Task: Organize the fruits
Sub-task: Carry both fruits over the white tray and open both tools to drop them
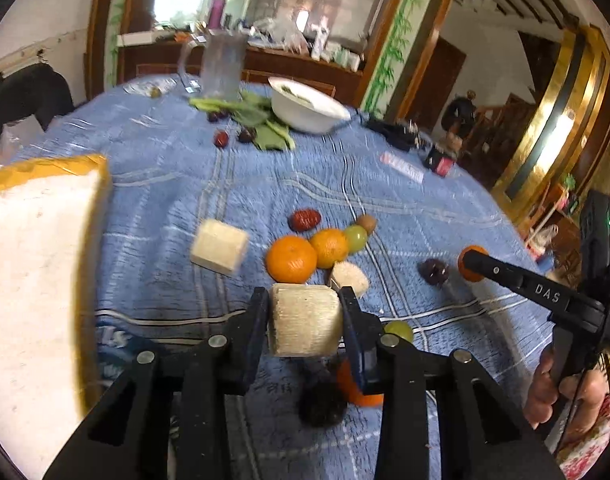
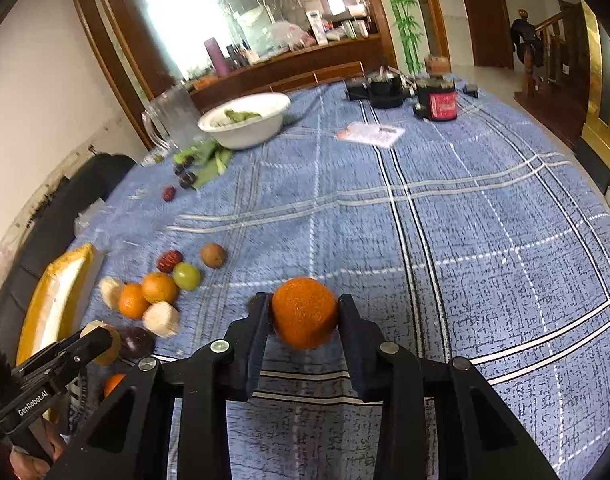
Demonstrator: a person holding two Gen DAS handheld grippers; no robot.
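We have only just begun: our left tongs (image 1: 305, 312) are clamped on a pale cut chunk (image 1: 305, 320), our right tongs (image 2: 305, 312) squeeze an orange (image 2: 304, 312), and most fruits (image 1: 305, 248) still lie mid-frame on the table (image 2: 465, 240).

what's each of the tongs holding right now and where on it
Left tongs: pale fibrous cylinder chunk, gripped across its sides. Right tongs: orange, pinched at its widest middle.

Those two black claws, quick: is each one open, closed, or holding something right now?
Left gripper: closed on a pale fibrous chunk.
Right gripper: closed on an orange.
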